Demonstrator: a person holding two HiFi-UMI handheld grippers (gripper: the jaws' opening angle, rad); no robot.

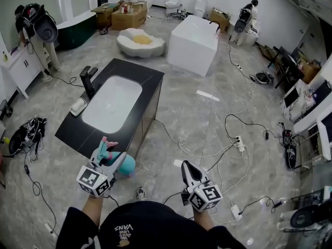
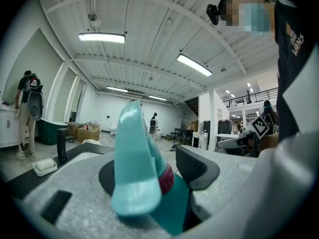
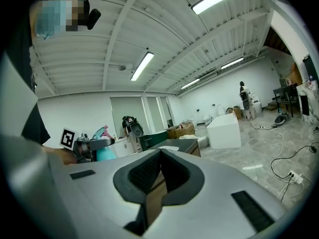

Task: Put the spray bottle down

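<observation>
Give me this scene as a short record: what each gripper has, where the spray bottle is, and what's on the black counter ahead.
Left gripper: shut on teal plastic spray bottle with pink trim
Right gripper: shut, nothing between its jaws
Bottle placement: not yet set down, held near the closest corner of the black counter
Counter holds: white oval basin, black faucet, small white dish
</observation>
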